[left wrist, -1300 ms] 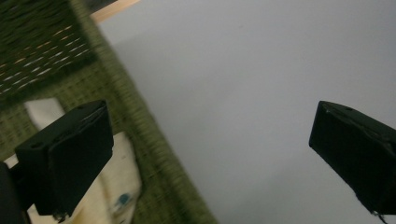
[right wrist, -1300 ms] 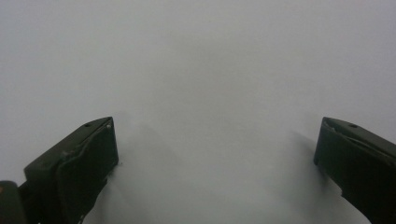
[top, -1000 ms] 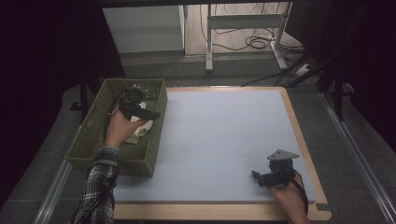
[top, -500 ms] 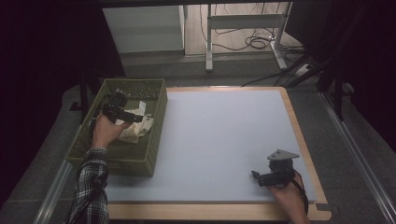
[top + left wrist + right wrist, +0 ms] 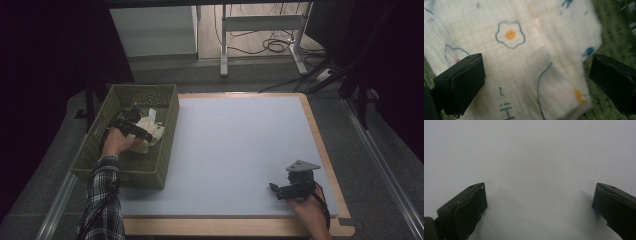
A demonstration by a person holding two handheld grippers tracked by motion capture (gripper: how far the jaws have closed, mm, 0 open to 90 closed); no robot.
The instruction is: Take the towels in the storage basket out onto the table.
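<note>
A cream cloth [image 5: 151, 131] with blue and orange prints lies crumpled inside the green basket [image 5: 167, 131] at the table's left edge. My left gripper [image 5: 142, 136] reaches into the basket and hovers just over the cloth. In the left gripper view the cloth [image 5: 524, 65] spreads beneath the left gripper [image 5: 536, 80], whose jaws stand wide apart and hold nothing. My right gripper [image 5: 279, 190] rests low over the pale blue mat [image 5: 235, 150] near the front right. The right gripper [image 5: 539, 205] is open, with bare mat between its jaws.
A dark patterned item [image 5: 148, 100] lies at the far end of the basket. The mat sits on a wooden-edged table [image 5: 327, 165]. Beyond the table are a white cabinet [image 5: 152, 30], a metal stand [image 5: 260, 22] and floor cables [image 5: 272, 47].
My left gripper moved across the basket from its far part toward the near side and down over the cloth. The right gripper stayed still.
</note>
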